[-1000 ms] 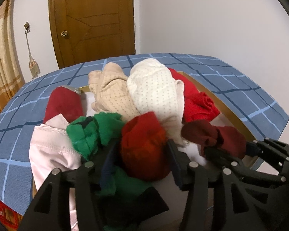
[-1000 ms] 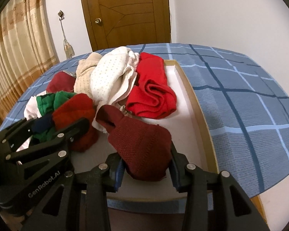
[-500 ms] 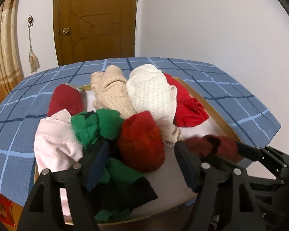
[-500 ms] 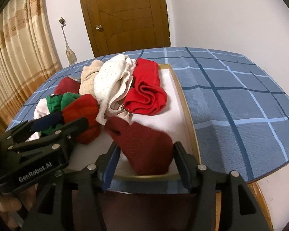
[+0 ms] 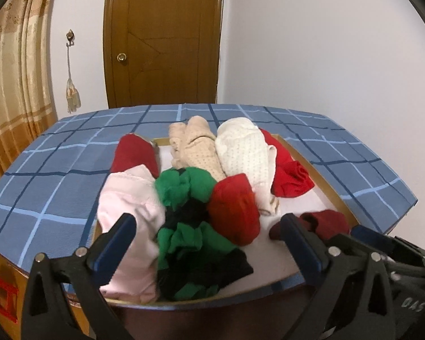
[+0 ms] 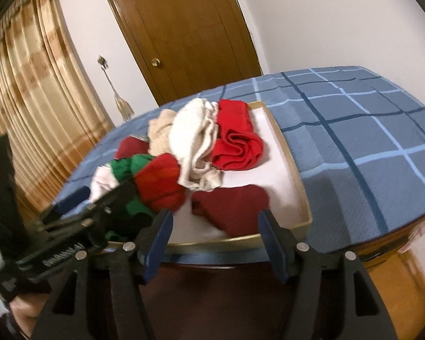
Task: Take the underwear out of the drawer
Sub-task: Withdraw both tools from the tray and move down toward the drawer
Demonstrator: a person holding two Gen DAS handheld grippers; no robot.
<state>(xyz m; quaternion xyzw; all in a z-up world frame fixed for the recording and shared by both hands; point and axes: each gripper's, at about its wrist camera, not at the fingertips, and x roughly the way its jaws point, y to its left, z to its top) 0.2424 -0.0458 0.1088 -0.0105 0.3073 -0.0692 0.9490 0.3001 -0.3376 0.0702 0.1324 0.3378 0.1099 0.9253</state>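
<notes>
Both my tongs are backed off the drawer (image 6: 287,153), which sits on a blue checked bed (image 6: 368,130). Left tongs (image 5: 209,243) have just been opening and now stand wide, nothing between the pads; the pink piece (image 5: 127,198), the green and black piece (image 5: 189,226) and a rolled red piece (image 5: 235,206) lie in front of them in the drawer, untouched. Right tongs (image 6: 215,226) have just been opening too, roughly half spread, pads clear of the dark maroon underwear (image 6: 232,206), which lies flat on the white drawer floor at the near right corner, just past the tips. Further back in the drawer: bright red piece (image 6: 235,136), white dotted piece (image 6: 192,136), beige dotted piece (image 5: 195,144), dark red piece (image 5: 134,153). Right view is blurred. Wooden door (image 5: 164,39) and curtain (image 6: 34,107) behind.
</notes>
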